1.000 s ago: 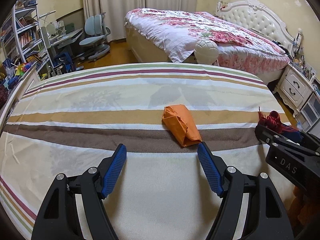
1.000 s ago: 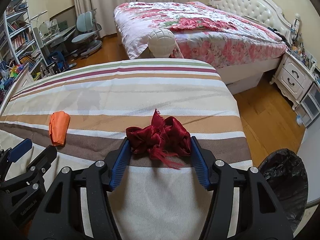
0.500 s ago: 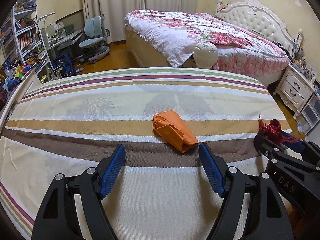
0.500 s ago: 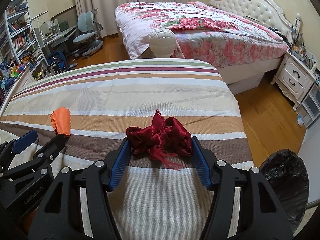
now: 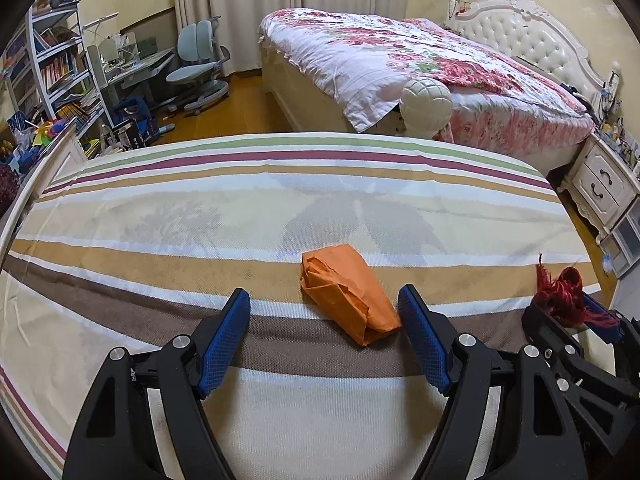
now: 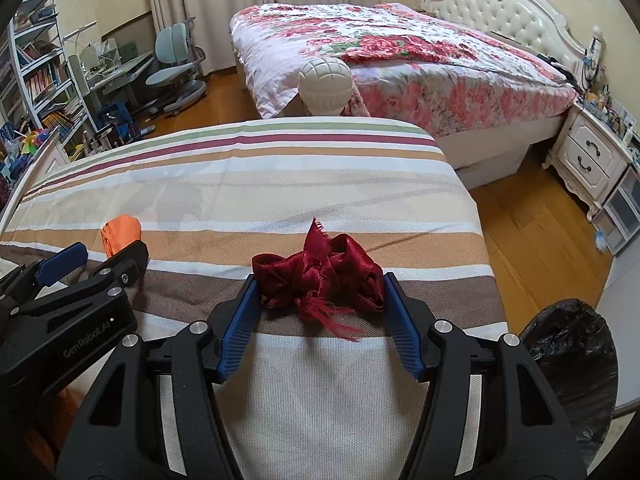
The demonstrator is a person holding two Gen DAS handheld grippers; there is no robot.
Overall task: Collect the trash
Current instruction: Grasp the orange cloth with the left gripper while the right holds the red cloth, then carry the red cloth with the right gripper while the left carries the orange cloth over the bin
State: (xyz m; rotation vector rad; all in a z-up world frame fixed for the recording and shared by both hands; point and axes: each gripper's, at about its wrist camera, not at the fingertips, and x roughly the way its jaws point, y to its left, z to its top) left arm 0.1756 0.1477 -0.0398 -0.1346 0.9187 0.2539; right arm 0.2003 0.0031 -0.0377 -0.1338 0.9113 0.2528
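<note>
Step in hand: pick-up of two pieces of trash from the striped bed cover (image 5: 280, 420), one per gripper; neither is lifted.

Right gripper (image 6: 318, 292): fingers (image 6: 240, 320) part closed around the red ribbon bundle (image 6: 320, 276), both pads at its sides and apparently touching it; I judge the grip not yet firm. The bundle lies on the brown stripe near the bed's right edge. It is crumpled satin-like cloth with frayed threads trailing toward the camera; soft, likely to compress and slip.

Left gripper (image 5: 324, 312): fingers (image 5: 226, 332) spread wide and holding nothing. The orange folded packet (image 5: 346, 292) lies between them, close to the right finger, clear of the left, slanted across the brown and tan stripes near the middle of the bed. It looks like creased paper or thin fabric, folded into a flat wedge.

Next move, as judged: the left gripper centres on the packet and closes; the right tightens and lifts. A black-lined bin (image 6: 572, 364) stands on the floor off the bed's right edge, the probable destination.
</note>
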